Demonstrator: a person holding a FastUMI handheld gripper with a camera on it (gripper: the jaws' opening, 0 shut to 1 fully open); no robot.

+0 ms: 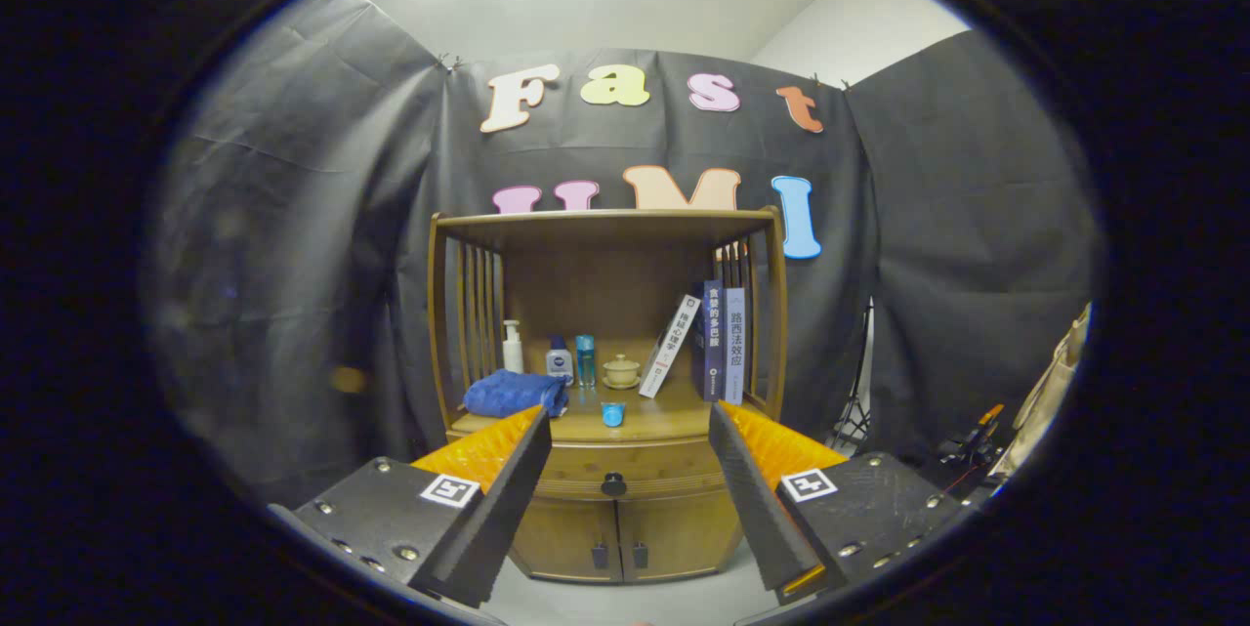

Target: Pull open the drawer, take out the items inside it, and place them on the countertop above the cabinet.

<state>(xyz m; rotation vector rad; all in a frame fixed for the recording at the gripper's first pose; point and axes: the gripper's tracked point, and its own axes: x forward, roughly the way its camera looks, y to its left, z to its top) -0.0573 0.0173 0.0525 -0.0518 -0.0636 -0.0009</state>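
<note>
A wooden cabinet (674, 528) stands against the booth's wall some way ahead of me. Its drawer (635, 472) is closed, with a round dark knob (613, 484) at its middle. The knob lies beyond and between my fingers. My gripper (630, 426) is open and holds nothing, its fingers spread about as wide as the drawer front. The countertop (664, 421) above the drawer carries a folded blue towel (515, 394) at the left and a small blue cup (612, 414) near the front middle. What lies inside the drawer is hidden.
On the countertop's back stand a white pump bottle (513, 347), two small bottles (571, 359), a lidded ceramic cup (621, 371) and several books (713, 338) at the right. Two cupboard doors (615, 538) sit below the drawer. A tripod and clutter (962, 445) stand right of the cabinet.
</note>
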